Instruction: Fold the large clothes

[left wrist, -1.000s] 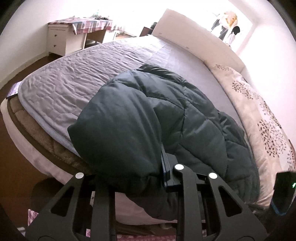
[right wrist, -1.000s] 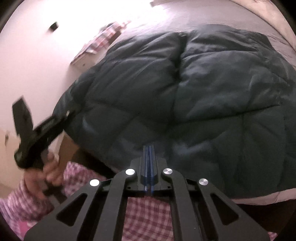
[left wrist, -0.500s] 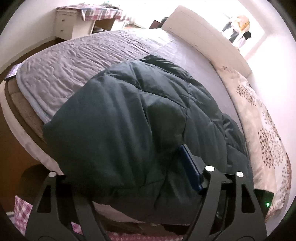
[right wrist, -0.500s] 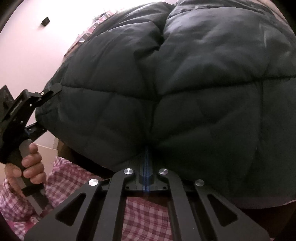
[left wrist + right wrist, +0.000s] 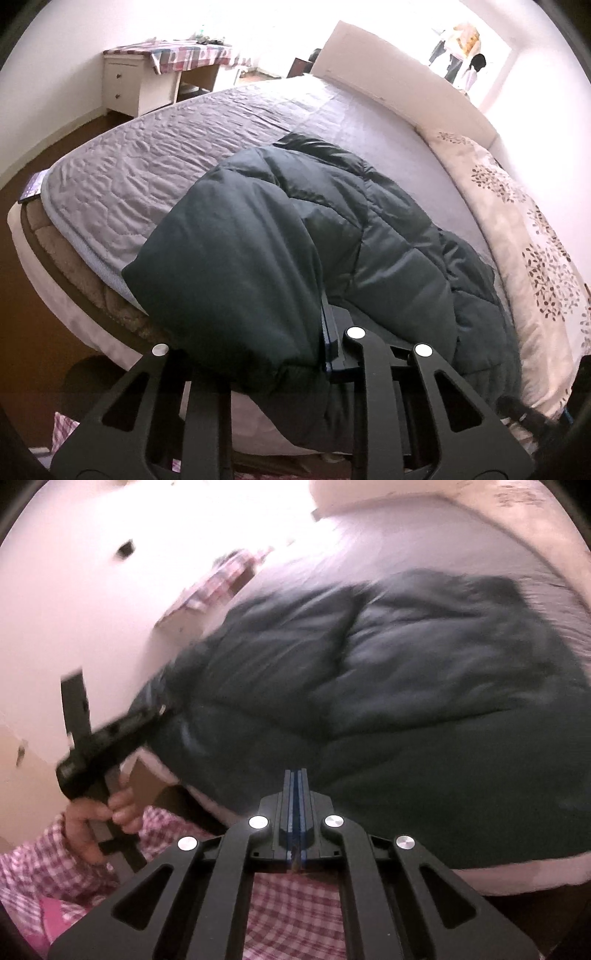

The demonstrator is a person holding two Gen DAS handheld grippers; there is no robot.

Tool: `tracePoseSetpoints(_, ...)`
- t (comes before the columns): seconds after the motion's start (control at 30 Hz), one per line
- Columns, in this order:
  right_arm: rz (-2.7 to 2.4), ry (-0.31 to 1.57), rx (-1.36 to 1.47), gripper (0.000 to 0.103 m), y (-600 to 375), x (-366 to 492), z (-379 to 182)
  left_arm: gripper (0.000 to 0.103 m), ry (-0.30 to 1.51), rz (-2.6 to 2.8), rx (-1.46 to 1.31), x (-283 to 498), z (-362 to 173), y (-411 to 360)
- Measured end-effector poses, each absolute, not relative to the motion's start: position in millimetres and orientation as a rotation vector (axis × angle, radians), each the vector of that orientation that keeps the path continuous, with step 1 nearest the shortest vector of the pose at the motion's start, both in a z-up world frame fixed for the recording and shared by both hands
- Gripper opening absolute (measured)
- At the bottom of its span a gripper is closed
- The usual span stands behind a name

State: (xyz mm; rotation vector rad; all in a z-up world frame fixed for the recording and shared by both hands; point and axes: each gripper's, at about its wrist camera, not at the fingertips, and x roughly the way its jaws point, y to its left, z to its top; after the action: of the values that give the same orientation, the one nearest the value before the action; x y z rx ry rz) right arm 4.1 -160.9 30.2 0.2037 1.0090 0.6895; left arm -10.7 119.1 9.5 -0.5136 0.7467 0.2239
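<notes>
The dark puffer jacket (image 5: 332, 236) lay on the bed (image 5: 147, 177) at its near edge. The left hand-held gripper (image 5: 288, 347) clamped a fold of the jacket. The right hand-held gripper (image 5: 294, 805) was clenched, its pads pressed together, holding nothing visible

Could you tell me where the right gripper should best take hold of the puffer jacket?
Take the near hem of the puffer jacket, coming in level from the bed's foot edge. That hem overhangs toward you as a thinner edge, while the quilted panels look too puffy for the fingers.
</notes>
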Motion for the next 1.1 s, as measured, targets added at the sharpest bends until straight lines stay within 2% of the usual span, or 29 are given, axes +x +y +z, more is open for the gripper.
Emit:
tracePoseSetpoints(0.23, 0.490, 1.017, 0.391, 0.004, -252.1, 30.6, 18.8, 0.020, 0.713, 0.214, -0.451, -13.4, 25.4, 109.4)
tracePoseSetpoints(0.47, 0.483, 1.118, 0.389, 0.004, -234.1, 41.4, -38.0, 0.016, 0.615, 0.187, -0.304, -18.5, 68.7, 76.2)
tracePoseSetpoints(0.77, 0.548, 1.124, 0.525, 0.000, -255.7, 49.8, -62.6, 0.015, 0.388, -0.080, 0.025, -28.7, 145.3, -53.6)
tracePoseSetpoints(0.93, 0.579, 1.109, 0.542, 0.000, -251.2, 49.7, -68.3, 0.015, 0.348, -0.302, 0.232, -26.8, 129.8, -152.0)
tracePoseSetpoints(1.1, 0.630, 1.109, 0.664, 0.000, -265.1, 49.8, -82.6, 0.015, 0.433, -0.430, 0.348, -16.0, 85.5, -213.6)
